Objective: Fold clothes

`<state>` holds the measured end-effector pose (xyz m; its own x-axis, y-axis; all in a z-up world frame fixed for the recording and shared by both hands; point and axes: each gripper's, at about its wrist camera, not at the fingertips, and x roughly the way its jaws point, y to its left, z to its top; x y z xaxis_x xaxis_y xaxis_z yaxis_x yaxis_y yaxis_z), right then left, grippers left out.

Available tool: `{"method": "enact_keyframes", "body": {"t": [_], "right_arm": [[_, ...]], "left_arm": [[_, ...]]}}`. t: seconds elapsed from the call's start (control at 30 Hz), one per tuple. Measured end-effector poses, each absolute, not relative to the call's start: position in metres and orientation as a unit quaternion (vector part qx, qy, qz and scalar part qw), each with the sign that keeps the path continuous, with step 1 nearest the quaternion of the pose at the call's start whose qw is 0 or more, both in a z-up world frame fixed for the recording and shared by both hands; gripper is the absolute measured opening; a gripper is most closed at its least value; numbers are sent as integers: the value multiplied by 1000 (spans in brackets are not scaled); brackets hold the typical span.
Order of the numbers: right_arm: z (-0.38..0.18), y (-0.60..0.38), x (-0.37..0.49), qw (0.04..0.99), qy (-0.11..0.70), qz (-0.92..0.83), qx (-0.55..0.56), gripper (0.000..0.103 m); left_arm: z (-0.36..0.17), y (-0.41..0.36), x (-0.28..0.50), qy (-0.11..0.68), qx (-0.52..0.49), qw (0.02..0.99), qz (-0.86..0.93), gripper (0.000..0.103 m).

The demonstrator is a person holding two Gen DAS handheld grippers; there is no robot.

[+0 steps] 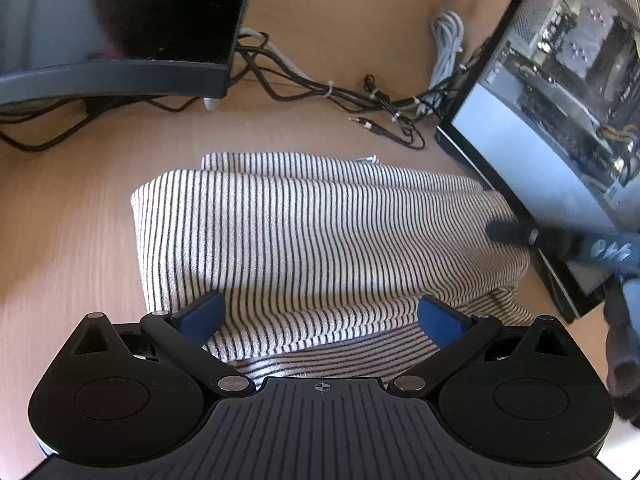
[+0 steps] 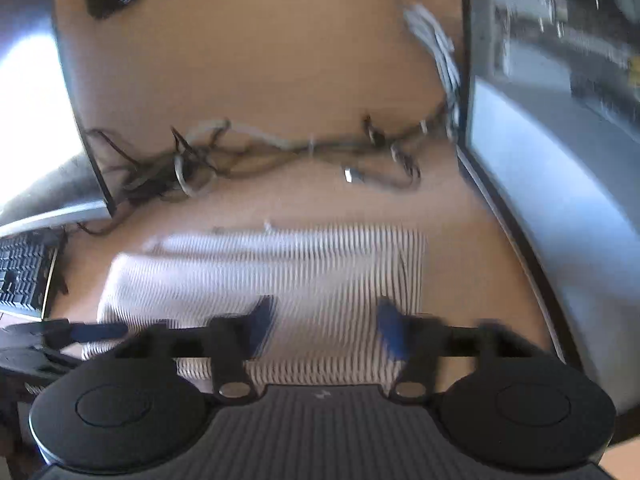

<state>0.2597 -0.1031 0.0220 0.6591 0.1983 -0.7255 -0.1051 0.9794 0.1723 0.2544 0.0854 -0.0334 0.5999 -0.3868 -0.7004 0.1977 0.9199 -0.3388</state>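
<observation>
On the wooden desk, a striped garment lies folded into a rough rectangle, black-on-white stripes, upper layer lapped over a lower one at the near edge. It sits between a monitor on the left and an open PC case on the right, with a tangle of cables behind it.

Left gripper: blue fingers spread wide over the near edge of the garment, nothing between them. Whether the tips touch the fabric, can't tell.

Right gripper: right wrist view is motion-blurred. Jaws are apart, blue pads over the near part of the garment, no cloth pinched that I can see. From the left wrist view, the right gripper shows as a dark tip at the garment's right edge, just beside the case; contact unclear.

Right wrist view also shows a keyboard at far left, the cables behind, the left gripper at the garment's left near corner, and the case alongside on the right.
</observation>
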Motion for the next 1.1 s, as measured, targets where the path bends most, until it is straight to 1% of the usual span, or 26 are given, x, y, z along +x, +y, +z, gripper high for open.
{"method": "enact_keyframes", "body": {"t": [0.07,0.1,0.2,0.33,0.4,0.5,0.63,0.77,0.87,0.97,1.1], "right_arm": [[1,-104,267,894,434,94,50,44],[-5,-102,267,899,425,105,32,44],[3,-99,270,896,429,114,15,44],[37,-96,266,916,373,139,-46,45],[44,-98,274,916,369,151,-33,49],[38,-100,288,911,381,160,-7,49],[-2,-104,301,881,439,165,54,50],[-10,-114,301,878,439,169,89,50],[-5,-106,300,880,439,171,51,50],[18,-99,286,901,397,175,17,50],[7,-104,288,887,430,168,15,51]], "left_arm": [[-32,87,256,420,-114,884,-169,103],[-30,89,257,424,-119,882,-167,103],[-18,93,257,432,-143,875,-163,103],[-12,92,264,432,-136,879,-150,103],[-18,93,266,438,-149,874,-147,103],[-26,94,268,448,-170,866,-142,103],[-27,92,266,446,-160,869,-143,103],[-28,95,267,441,-175,869,-140,103],[-29,95,267,440,-179,869,-140,103],[-28,95,268,440,-179,869,-140,103],[-25,100,271,445,-188,864,-140,103]]}}
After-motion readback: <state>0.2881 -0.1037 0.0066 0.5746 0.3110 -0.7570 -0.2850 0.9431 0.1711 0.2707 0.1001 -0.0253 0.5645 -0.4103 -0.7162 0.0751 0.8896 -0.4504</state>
